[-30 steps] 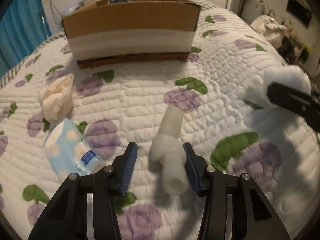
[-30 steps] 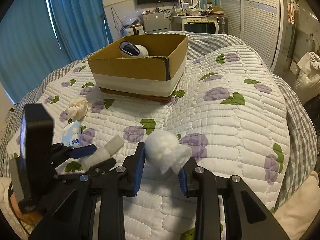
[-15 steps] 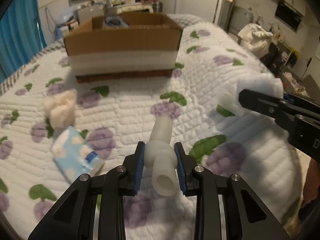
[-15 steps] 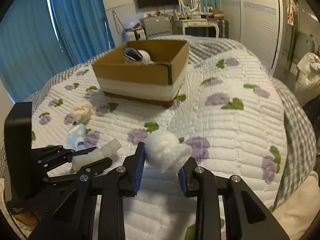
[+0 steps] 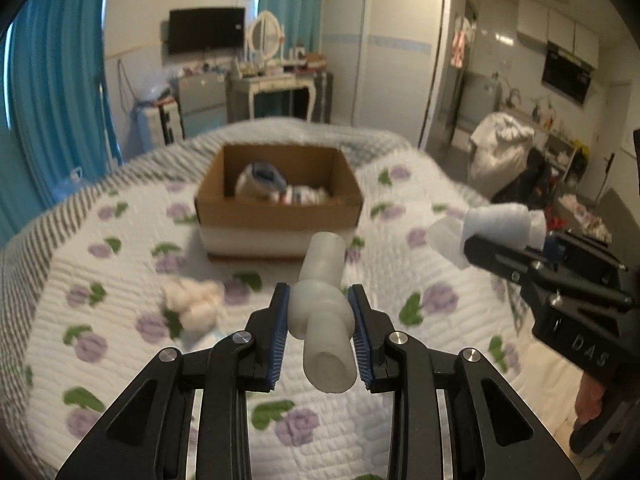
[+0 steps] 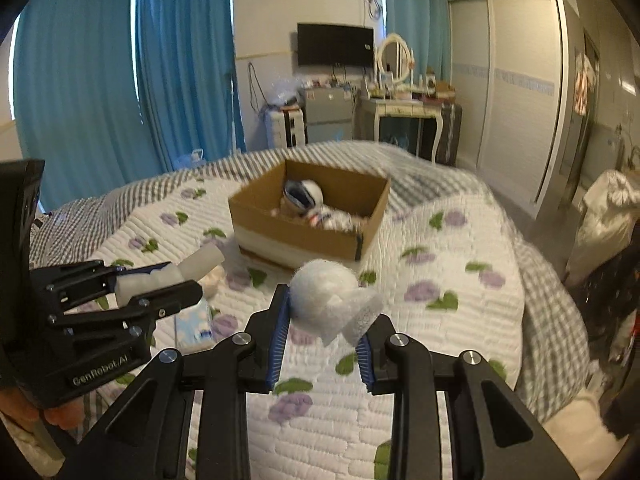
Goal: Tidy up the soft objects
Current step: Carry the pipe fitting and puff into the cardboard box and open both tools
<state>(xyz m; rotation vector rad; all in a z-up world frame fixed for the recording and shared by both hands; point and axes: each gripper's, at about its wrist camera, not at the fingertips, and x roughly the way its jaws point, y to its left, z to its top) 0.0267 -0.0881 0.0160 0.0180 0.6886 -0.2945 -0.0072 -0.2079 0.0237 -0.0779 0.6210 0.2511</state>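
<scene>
My left gripper (image 5: 319, 336) is shut on a knotted white foam tube (image 5: 323, 312) and holds it above the bed; the tube also shows in the right wrist view (image 6: 168, 276). My right gripper (image 6: 322, 334) is shut on a fluffy white cotton ball (image 6: 324, 294), also seen in the left wrist view (image 5: 496, 224). A cardboard box (image 5: 280, 216) with soft items inside stands on the quilt ahead (image 6: 316, 216). A cream cloth bundle (image 5: 194, 304) and a light blue tissue pack (image 6: 194, 326) lie on the quilt.
The floral quilt (image 5: 120, 280) covers the bed. Blue curtains (image 6: 120, 80) hang at the left. A dressing table (image 6: 400, 112), a wardrobe (image 6: 516, 92) and a white bag (image 5: 500, 148) stand beyond the bed.
My left gripper closed on the foam tube and lifted it off the quilt. Both grippers have risen and tilted up; the box interior now shows.
</scene>
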